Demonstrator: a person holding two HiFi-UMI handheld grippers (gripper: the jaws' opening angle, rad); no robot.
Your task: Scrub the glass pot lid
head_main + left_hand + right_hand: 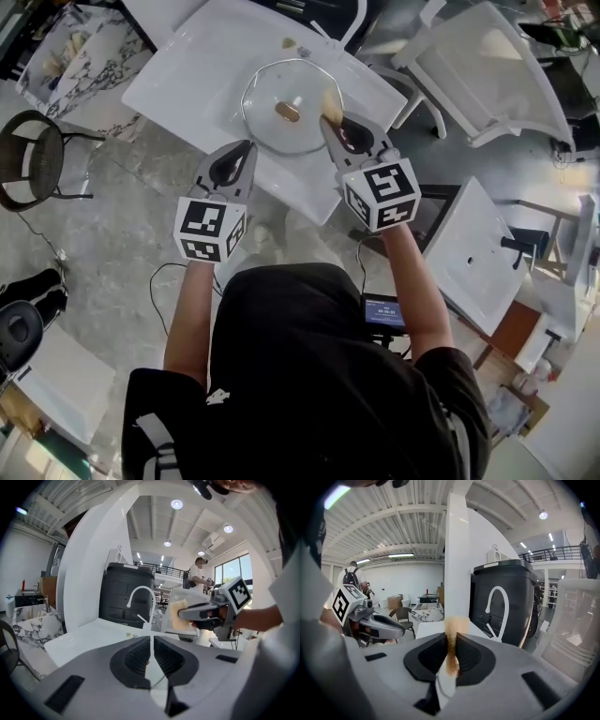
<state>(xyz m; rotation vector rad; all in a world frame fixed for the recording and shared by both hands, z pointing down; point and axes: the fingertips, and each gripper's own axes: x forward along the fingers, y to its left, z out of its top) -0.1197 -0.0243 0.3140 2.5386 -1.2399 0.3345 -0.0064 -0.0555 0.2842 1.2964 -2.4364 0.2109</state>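
Glass pot lid (286, 105) is seen from the head view lying flat on the white table (183, 70), just ahead of the left gripper (246, 150) and right gripper (328, 122). From the left gripper view, its jaws are shown closed together, empty. From the right gripper view, a yellow sponge (453, 625) is clamped between its jaws.

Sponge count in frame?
1: a yellow sponge clamped in the right gripper, by the rim of the glass pot lid. A beige scrap beyond it is too small to identify.
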